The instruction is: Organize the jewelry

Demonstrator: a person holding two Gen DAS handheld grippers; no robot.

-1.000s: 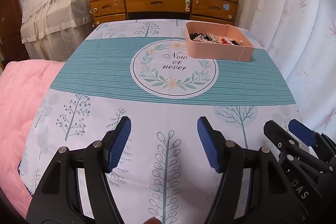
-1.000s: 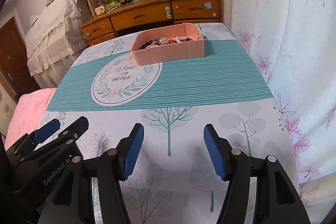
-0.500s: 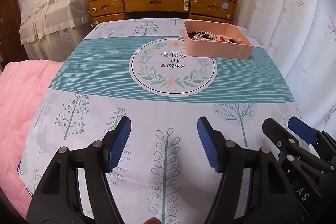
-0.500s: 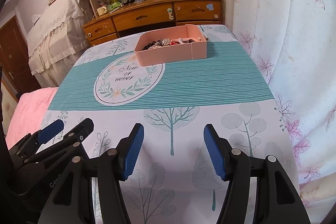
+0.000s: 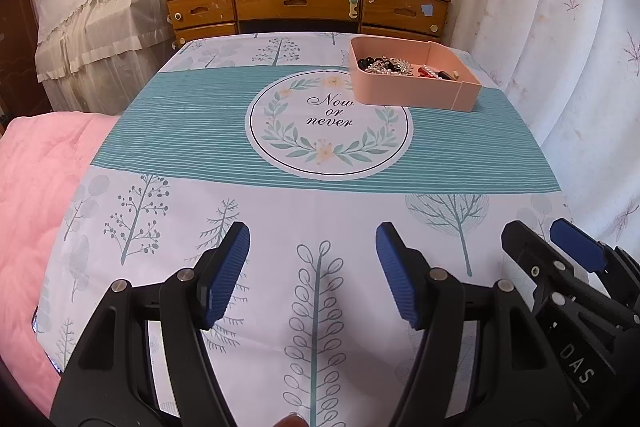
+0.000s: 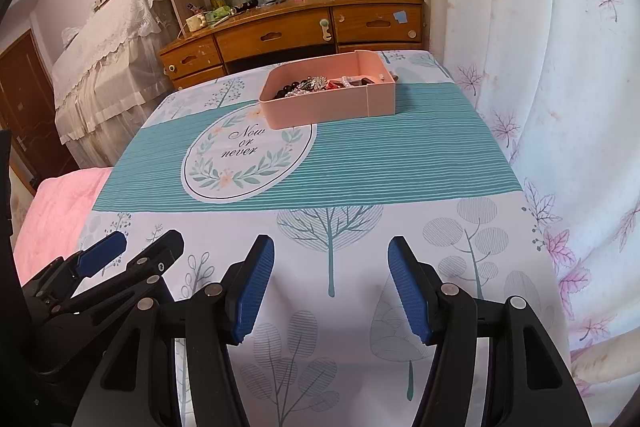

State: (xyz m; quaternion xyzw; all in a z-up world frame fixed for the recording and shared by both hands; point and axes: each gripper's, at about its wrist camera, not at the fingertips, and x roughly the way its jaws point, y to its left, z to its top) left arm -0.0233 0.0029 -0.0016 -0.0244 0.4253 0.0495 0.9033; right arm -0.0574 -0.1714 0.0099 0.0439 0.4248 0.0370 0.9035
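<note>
We held the left gripper (image 5: 312, 267) with its blue ribbed pads spread wide and nothing between them, low over the tree-printed white and teal tablecloth (image 5: 320, 195). The right gripper (image 6: 331, 285) was equally wide and empty, and it showed at four o'clock in the left wrist view. The shallow pink plastic tray (image 5: 412, 95) sat far off at one o'clock, touching the cloth's round "Now or never" wreath print (image 5: 328, 131). A tangled heap of beaded jewelry (image 5: 386, 65) lay inside it.
</note>
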